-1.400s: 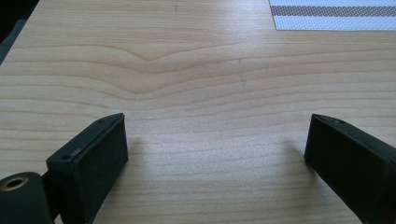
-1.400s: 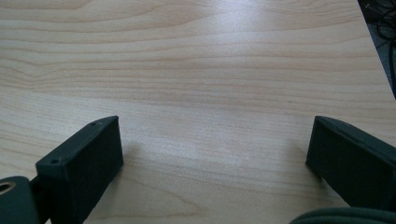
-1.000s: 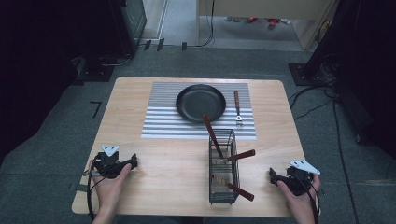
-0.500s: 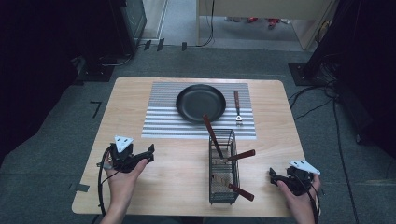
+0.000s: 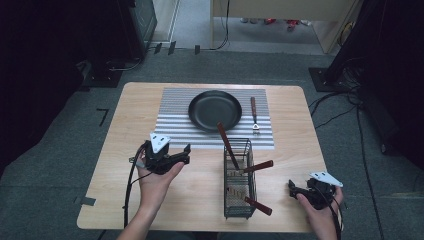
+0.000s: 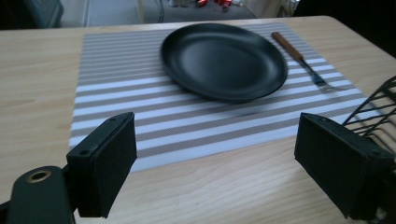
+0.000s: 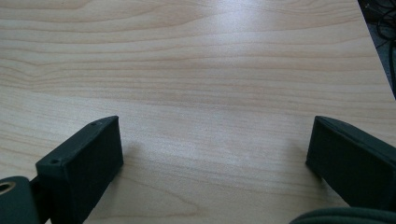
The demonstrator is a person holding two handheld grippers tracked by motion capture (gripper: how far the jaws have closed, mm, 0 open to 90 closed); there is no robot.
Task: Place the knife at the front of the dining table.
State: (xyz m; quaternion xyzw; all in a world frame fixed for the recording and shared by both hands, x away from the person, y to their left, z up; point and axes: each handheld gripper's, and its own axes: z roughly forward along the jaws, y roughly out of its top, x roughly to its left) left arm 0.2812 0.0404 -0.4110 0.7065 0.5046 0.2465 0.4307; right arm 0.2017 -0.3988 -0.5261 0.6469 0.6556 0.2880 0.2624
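Left gripper (image 6: 215, 154) with its two black jaws spread wide, nothing between them, above a light wooden table (image 6: 37, 70). Beyond the jaws lies a grey-and-white striped placemat (image 6: 116, 70) bearing a black oval plate (image 6: 224, 60). Right of the plate, a wooden-handled fork (image 6: 299, 58) rests on the mat. A black wire basket (image 6: 373, 112) enters at the right edge.

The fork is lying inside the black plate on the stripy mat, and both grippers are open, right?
Not quite. The fork lies beside the black plate, on the stripy mat, not inside it; the high view shows this. The left gripper and right gripper are both open, as you said.
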